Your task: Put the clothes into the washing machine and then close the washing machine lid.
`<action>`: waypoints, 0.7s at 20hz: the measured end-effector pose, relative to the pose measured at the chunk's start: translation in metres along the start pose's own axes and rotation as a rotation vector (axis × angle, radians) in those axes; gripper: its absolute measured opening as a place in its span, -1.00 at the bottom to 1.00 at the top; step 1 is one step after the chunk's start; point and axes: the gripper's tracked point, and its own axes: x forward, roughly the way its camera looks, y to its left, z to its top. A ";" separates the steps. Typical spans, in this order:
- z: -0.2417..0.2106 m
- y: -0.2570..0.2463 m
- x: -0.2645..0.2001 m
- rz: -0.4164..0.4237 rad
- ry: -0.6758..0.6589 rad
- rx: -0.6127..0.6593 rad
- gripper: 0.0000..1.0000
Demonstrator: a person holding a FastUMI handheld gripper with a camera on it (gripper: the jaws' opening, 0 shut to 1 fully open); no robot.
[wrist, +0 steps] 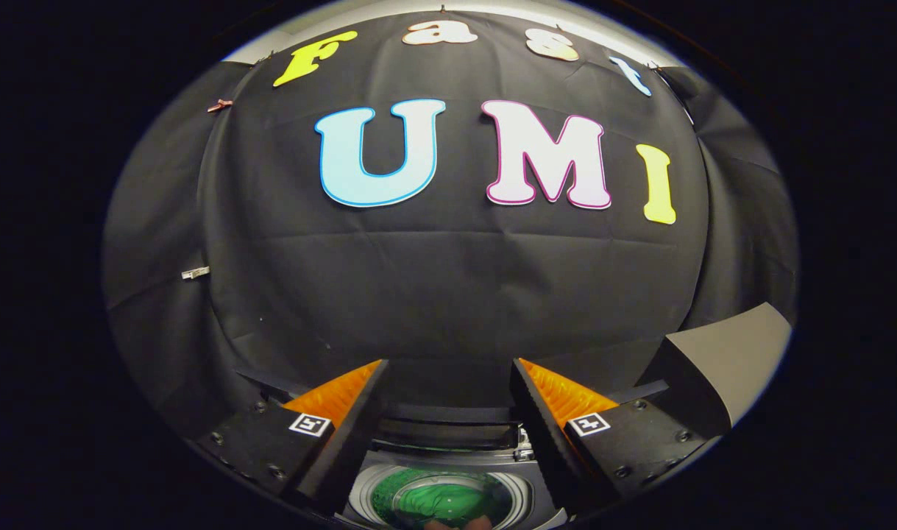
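My gripper (448,372) is held with its jaws wide apart and nothing between them; through the gap I see the booth's black cloth wall (448,287). Below and just ahead of the fingers sits the washing machine (448,456), its round drum opening facing up, and the green clothes (437,500) are lying inside the drum. A raised dark panel at the back of the opening, just under my fingertips, looks like the washing machine lid (448,412), still up; I cannot tell its hinge or edge clearly from this angle. Off to the right, beyond the right finger, a grey slanted board (735,361) stands well apart from the machine. Judgement: loading appears done, so the step in hand is closing the lid. To do it well I would bring the fingers down behind the lid's upper edge, keep the jaws open or set one finger flat against the panel, and push it forward and down in an arc following the hinge, not straight down. Check first that no cloth hangs over the rim. Risk: finger slipping off the thin edge, or the lid dropping hard.
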 end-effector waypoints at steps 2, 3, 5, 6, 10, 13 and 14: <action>-0.004 -0.001 -0.005 0.000 -0.009 -0.003 1.00; -0.006 -0.001 -0.007 0.000 -0.011 -0.003 1.00; -0.008 -0.001 -0.010 0.003 -0.003 -0.013 1.00; -0.010 -0.001 -0.014 0.003 0.008 -0.008 1.00; -0.015 -0.001 -0.025 -0.005 0.024 -0.010 1.00; -0.014 -0.001 -0.024 -0.011 0.001 -0.009 1.00; -0.014 -0.002 -0.024 -0.010 -0.005 -0.013 1.00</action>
